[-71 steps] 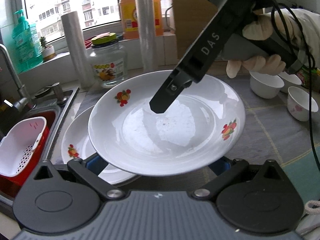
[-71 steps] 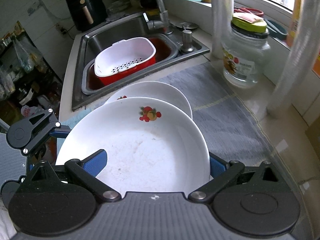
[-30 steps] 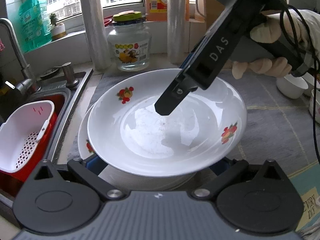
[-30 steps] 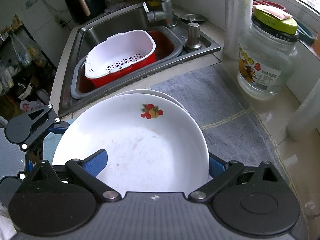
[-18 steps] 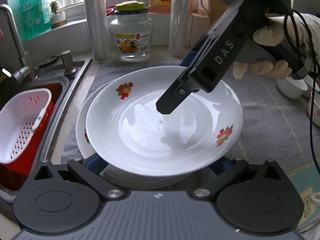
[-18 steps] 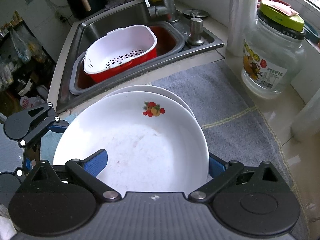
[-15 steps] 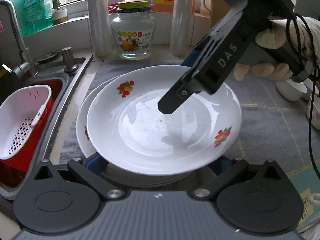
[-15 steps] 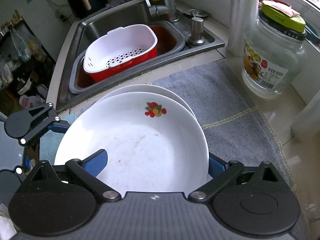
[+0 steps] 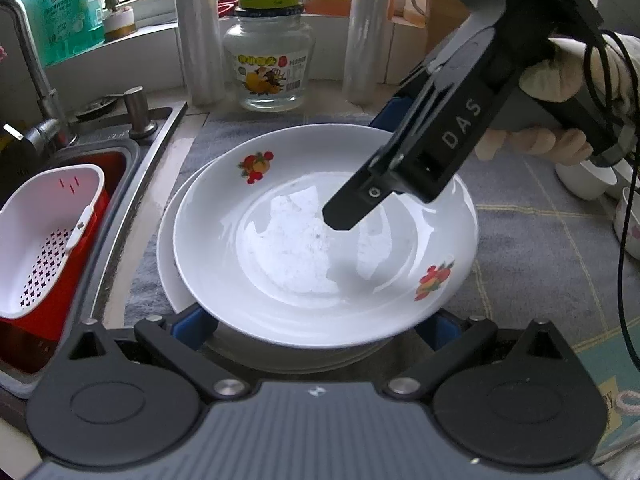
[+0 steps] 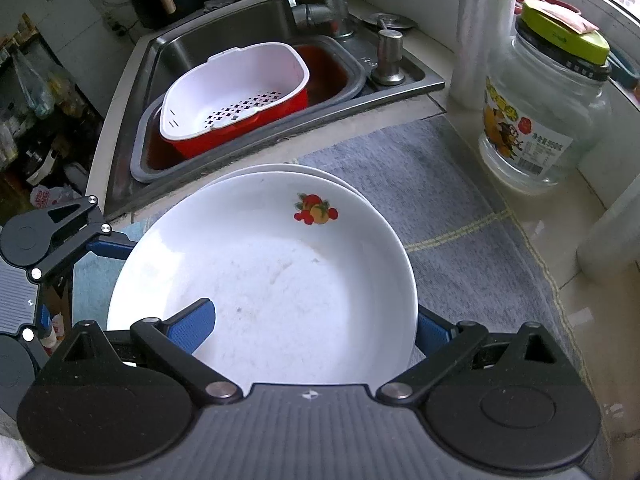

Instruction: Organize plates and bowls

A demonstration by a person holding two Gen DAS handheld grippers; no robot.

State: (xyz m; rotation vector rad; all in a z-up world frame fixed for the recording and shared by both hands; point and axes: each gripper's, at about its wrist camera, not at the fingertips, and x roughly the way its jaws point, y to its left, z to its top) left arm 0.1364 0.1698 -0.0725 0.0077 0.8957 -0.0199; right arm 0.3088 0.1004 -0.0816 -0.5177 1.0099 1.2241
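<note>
grey mat point(image 9: 532, 264) covers the counter beside the sink point(image 10: 256, 12), filling the right of both frames. my right claw point(image 10: 316, 322) pinches the near rim of the top plate point(image 10: 280, 280), 1 blue finger point(image 10: 192, 326) lying inside the dish, the other under its right edge. my left claw point(image 9: 316, 330) sits at the plate's point(image 9: 316, 240) low edge, fingers below the rim; whether it grips, i cannot tell. 1 more plate point(image 10: 320, 174) lies just beneath. white bowls point(image 9: 588, 178) sit at the right edge, a glass jar point(image 9: 270, 56) at top centre.
</note>
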